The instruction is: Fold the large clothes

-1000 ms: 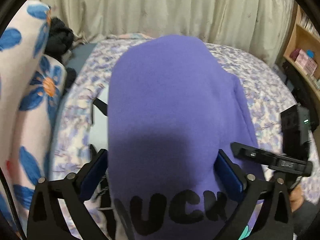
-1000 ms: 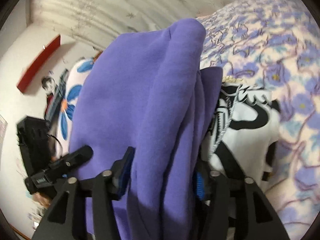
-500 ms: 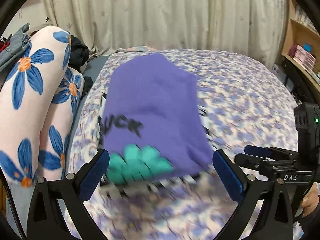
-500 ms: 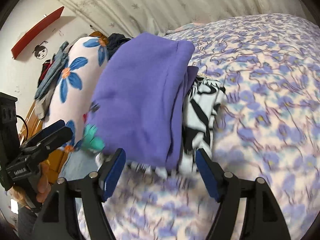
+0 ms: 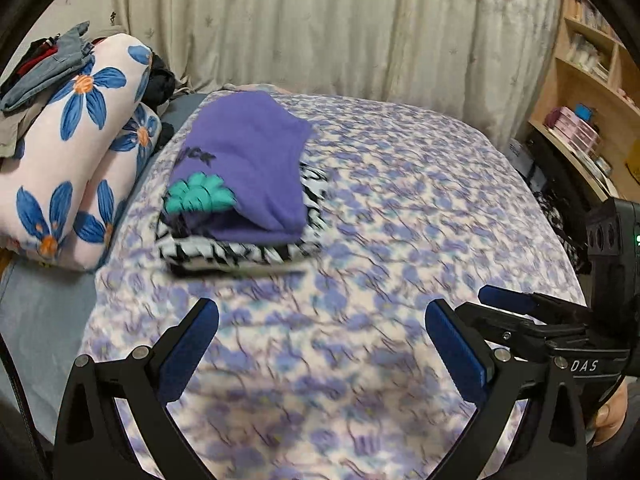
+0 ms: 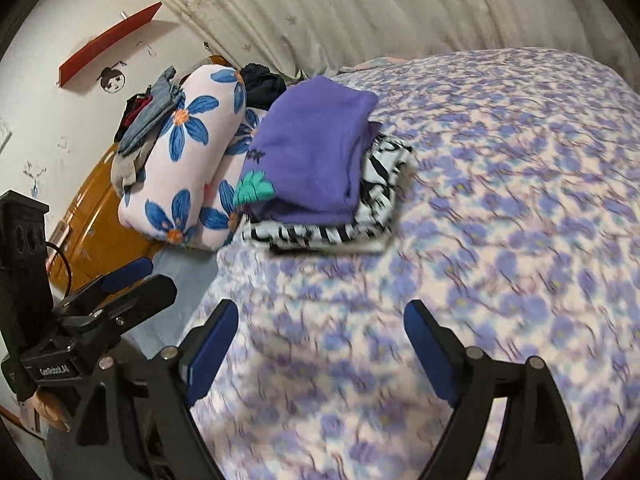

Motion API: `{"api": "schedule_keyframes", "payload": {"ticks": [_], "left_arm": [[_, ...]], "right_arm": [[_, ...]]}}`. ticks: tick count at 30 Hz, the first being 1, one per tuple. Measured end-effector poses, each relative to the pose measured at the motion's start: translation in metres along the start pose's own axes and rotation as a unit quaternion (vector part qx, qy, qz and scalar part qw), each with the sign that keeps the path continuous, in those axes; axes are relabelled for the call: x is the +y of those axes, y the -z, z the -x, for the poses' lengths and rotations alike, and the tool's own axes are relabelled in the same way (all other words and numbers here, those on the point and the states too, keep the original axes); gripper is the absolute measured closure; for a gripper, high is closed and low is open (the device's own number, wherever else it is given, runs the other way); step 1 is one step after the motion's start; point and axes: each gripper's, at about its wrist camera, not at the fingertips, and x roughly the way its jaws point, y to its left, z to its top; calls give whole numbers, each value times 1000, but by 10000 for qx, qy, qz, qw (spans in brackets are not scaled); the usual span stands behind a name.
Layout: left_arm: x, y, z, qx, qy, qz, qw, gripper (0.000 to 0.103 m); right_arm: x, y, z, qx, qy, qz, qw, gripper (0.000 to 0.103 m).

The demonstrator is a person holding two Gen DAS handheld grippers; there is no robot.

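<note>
Purple sweatshirt lies folded atop striped garment, frame upper left, on bed. Left tool apart, empty; right tool opening, nothing btwn. Retract clear w/o snagging stack.

A home bedroom: floral-covered bed, drawn curtains, wooden bookshelf, folded clothes.

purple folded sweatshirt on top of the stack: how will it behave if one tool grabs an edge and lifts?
The purple sweatshirt is soft fleece in loose layers, so it would probably sag and unfold. It looks thick, so likely heavyish for cloth. It rests on the black-and-white garment, so pushing it may drag that one along.
</note>
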Motion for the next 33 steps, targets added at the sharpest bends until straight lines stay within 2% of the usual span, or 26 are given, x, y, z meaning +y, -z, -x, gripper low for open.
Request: {"api": "schedule_keyframes", "payload": {"ticks": [7,12,17,19,26,33], "left_arm": [[-50,70,17,-152,-89,-218,9996,0],[-69,103,19,-310,-119,-241,9992,0],[-87,139,18,-337,-300,-169,9988,0],[-94,152,17,-393,-375,-133,9984,0],[-108,187,11,-423,-532,11,9977,0],[-118,209,8,-464,-600,60,9971,1]], "right_arm": [[-27,68,44,29,192,-189,9996,17],[-44,104,60,-37,475,-179,9987,17],[-52,140,73,-319,995,-34,9945,17],[-53,152,76,-408,1067,-45,9934,17],[-62,192,82,-716,1525,-228,9855,17],[-71,216,84,-782,1733,-349,9811,17]]}}
